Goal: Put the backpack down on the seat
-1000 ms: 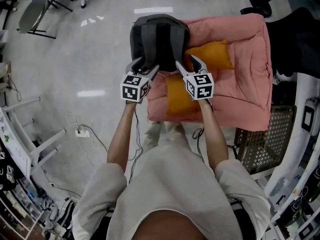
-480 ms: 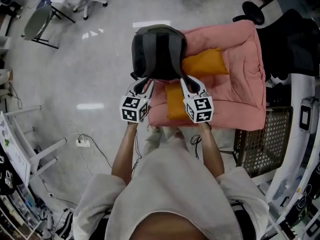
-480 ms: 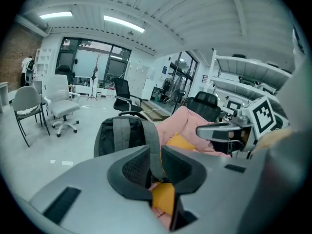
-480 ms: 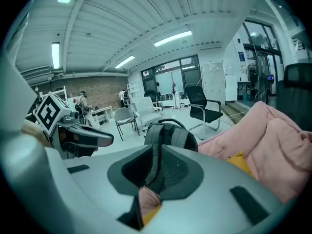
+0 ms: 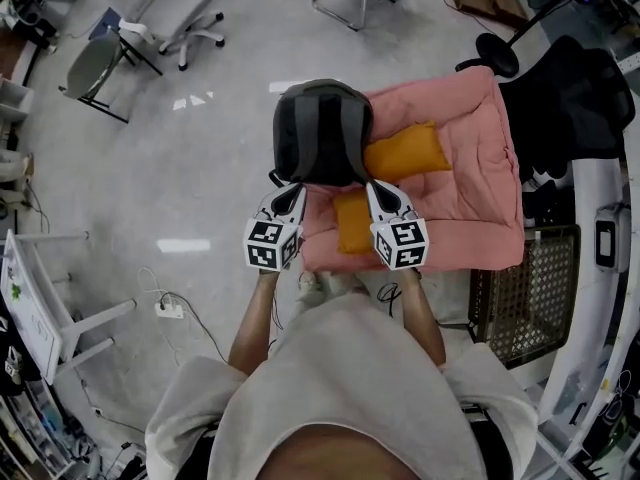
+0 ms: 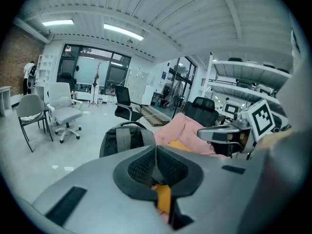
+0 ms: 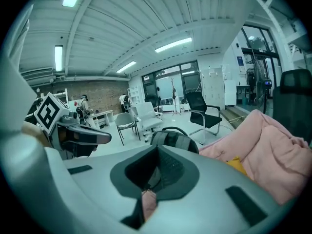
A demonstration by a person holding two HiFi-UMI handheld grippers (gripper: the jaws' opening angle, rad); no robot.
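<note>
Jaws of your left gripper (image 5: 291, 192) and right gripper (image 5: 378, 190) have just closed empty, backing off the backpack (image 5: 322, 133), which sits just ahead of them on the pink seat (image 5: 470, 168), so placement looks done.

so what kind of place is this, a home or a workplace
Most likely an open office or lab workspace: rolling office chairs on a bare polished floor, strip lights overhead, and white shelving holding equipment.
</note>
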